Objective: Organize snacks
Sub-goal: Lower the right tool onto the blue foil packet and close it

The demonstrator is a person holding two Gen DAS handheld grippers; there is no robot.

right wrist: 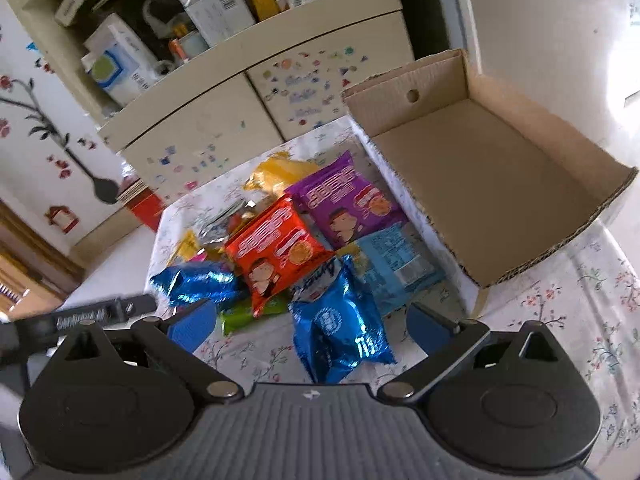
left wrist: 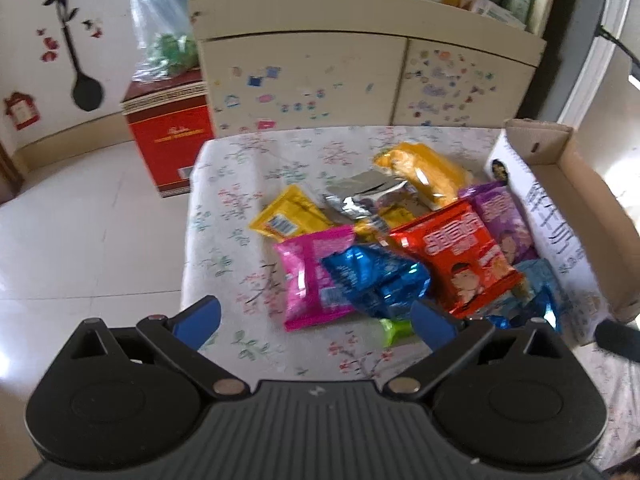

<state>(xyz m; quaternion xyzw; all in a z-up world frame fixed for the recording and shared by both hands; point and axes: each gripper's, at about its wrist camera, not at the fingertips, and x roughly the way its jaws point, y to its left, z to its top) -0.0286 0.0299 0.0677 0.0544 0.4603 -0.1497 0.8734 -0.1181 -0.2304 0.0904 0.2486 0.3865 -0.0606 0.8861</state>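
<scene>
A pile of snack packets lies on the floral tablecloth (left wrist: 224, 216): a pink packet (left wrist: 308, 276), a shiny blue packet (left wrist: 376, 280), a red packet (left wrist: 460, 256), a purple packet (left wrist: 500, 220), a yellow packet (left wrist: 288, 216) and an orange packet (left wrist: 424, 172). My left gripper (left wrist: 316, 320) is open above the pile's near edge, holding nothing. My right gripper (right wrist: 308, 320) is open, with a second shiny blue packet (right wrist: 340, 328) lying between its fingers; the red packet (right wrist: 276, 248) and purple packet (right wrist: 348, 204) lie beyond. An open cardboard box (right wrist: 488, 168) stands right of the pile with nothing in it.
A cream cabinet (left wrist: 304, 76) with stickers stands behind the table, its shelf crowded with boxes. A red box (left wrist: 168, 136) stands on the tiled floor at the left. The left gripper shows in the right wrist view (right wrist: 80, 316) at the left edge.
</scene>
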